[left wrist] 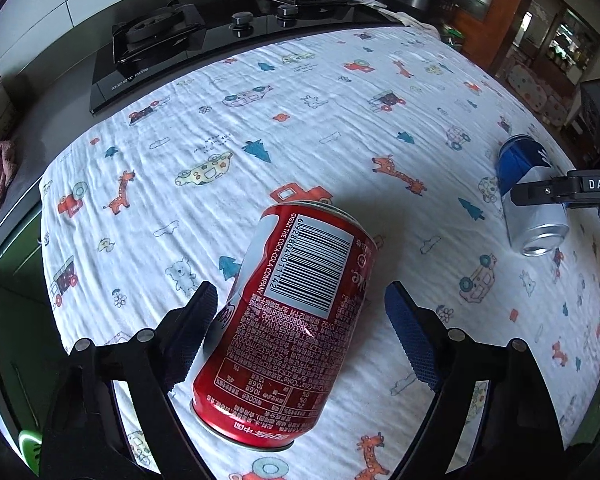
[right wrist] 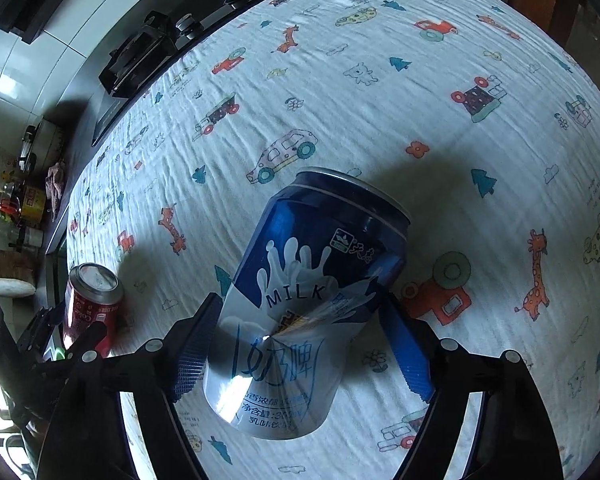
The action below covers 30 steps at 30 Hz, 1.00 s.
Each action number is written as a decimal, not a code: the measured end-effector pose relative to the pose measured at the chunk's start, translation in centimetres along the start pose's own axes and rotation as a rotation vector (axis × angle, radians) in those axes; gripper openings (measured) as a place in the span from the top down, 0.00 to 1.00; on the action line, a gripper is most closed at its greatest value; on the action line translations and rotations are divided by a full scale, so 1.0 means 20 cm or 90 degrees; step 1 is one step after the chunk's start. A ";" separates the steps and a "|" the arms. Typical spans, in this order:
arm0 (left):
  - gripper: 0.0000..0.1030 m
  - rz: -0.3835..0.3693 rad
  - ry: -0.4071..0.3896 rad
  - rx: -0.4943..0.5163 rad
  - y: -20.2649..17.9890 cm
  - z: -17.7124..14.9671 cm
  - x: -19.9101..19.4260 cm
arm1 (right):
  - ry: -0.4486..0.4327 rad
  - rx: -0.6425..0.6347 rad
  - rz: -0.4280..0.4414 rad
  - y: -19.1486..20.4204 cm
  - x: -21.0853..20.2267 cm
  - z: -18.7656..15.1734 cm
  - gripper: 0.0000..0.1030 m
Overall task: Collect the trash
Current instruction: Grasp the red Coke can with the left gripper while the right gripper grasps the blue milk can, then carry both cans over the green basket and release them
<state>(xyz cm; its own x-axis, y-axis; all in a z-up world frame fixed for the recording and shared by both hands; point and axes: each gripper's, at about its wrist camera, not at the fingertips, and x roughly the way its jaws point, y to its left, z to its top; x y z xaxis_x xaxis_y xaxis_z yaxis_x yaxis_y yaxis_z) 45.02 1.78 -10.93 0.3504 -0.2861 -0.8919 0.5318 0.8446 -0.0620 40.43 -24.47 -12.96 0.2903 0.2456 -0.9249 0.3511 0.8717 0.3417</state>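
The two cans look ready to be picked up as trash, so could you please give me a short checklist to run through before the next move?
1. Red cola can sits between the left tool's fingers: ok.
2. Left pads press on the red can: not ok; the left pad looks close, and a gap shows at the right pad.
3. Blue milk can sits between the right tool's fingers: ok.
4. Right pads firmly clamped on the blue can: cannot tell; both pads look against it.
5. Cans stand apart on the printed cloth, not touching each other: ok.
6. A bin to drop the cans into is in view: not ok.
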 end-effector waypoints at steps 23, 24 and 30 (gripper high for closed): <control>0.33 0.016 -0.037 -0.017 -0.04 -0.10 -0.10 | 0.000 -0.078 -0.028 0.07 0.03 -0.05 0.34; 0.33 0.015 -0.040 -0.022 -0.04 -0.11 -0.11 | -0.002 -0.092 -0.033 0.09 0.03 -0.06 0.35; 0.34 0.024 -0.055 -0.046 -0.01 -0.18 -0.19 | -0.019 -0.172 -0.045 0.18 0.00 -0.13 0.36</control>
<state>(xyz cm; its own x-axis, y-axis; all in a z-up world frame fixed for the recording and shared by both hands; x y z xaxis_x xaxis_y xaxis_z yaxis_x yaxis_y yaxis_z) 40.87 4.39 -9.09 0.4354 -0.2894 -0.8524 0.4612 0.8849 -0.0649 39.48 -20.22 -12.14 0.3006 0.1704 -0.9384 0.1228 0.9688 0.2153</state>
